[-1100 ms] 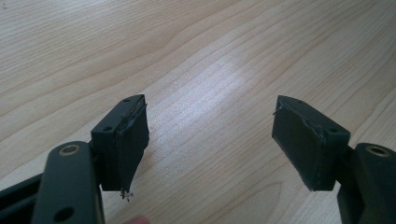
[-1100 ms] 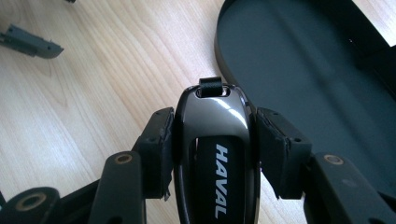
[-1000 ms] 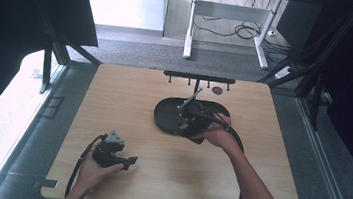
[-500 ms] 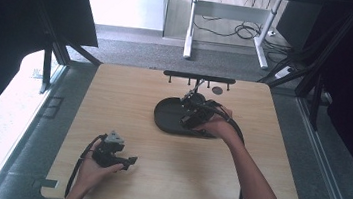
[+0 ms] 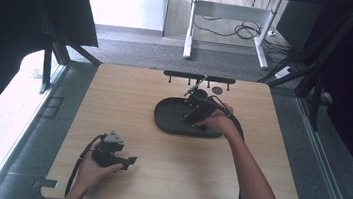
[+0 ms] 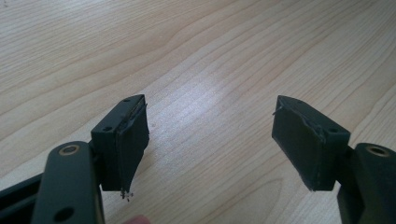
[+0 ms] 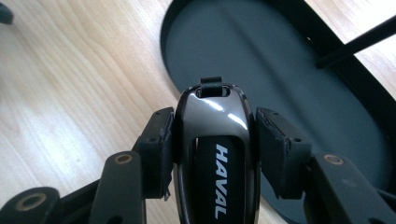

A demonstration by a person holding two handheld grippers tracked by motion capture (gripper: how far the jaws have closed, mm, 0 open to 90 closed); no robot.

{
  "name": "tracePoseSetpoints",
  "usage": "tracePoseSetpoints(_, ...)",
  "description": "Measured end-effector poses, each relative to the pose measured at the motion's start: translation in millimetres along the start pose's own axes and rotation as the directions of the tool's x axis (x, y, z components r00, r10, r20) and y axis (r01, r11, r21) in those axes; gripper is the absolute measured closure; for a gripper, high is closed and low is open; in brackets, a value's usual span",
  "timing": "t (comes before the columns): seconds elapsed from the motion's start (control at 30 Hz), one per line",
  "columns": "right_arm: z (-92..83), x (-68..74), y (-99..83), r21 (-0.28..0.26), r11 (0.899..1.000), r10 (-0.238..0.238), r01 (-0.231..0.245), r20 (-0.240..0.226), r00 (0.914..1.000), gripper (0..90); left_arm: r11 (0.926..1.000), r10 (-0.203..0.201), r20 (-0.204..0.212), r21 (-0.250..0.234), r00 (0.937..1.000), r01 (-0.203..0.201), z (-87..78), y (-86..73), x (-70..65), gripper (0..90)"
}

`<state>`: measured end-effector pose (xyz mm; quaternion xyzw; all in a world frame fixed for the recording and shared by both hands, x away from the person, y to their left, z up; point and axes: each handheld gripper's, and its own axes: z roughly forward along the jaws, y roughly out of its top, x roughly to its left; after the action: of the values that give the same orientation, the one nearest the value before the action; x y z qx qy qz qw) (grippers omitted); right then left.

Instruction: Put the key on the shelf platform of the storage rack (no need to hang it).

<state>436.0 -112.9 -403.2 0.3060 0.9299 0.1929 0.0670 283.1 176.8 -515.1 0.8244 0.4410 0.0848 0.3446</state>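
Note:
A glossy black car key fob (image 7: 215, 116) marked HAVAL, with a small loop at its tip, sits between the pads of my right gripper (image 7: 212, 135), which is shut on its sides. It hangs over the left end of a black oval tray (image 7: 289, 65). In the high view the right gripper (image 5: 194, 112) is over the tray (image 5: 169, 121) at mid-table. My left gripper (image 5: 127, 162) rests near the front left of the wooden table (image 5: 129, 99). Its jaws (image 6: 210, 135) stand wide open over bare wood, with nothing between them.
A black rack with small pegs (image 5: 198, 77) stands along the table's far edge, with a dark round disc (image 5: 217, 90) beside it. A thin black rod (image 7: 359, 42) crosses above the tray's far rim. Cables trail from both grippers toward the front edge.
My right gripper has carried the key fob a little toward the far side of the tray. The left gripper has stayed where it was.

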Motion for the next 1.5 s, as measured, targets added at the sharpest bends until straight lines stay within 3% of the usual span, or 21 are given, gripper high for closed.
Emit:
tracePoseSetpoints(0.6,19.3,-24.4,1.0,-0.010,0.998,0.057,-0.057,0.018,0.9982,50.1,1.0000,0.005,0.002,0.007,1.0000,-0.005,1.3,-0.1,-1.2,27.5)
tracePoseSetpoints(1.5,57.6,-27.7,2.5,-0.002,1.000,0.026,-0.026,0.040,0.9989,50.0,0.9990,0.034,-0.013,0.029,0.9993,-0.034,5.5,0.0,-5.1,27.5)
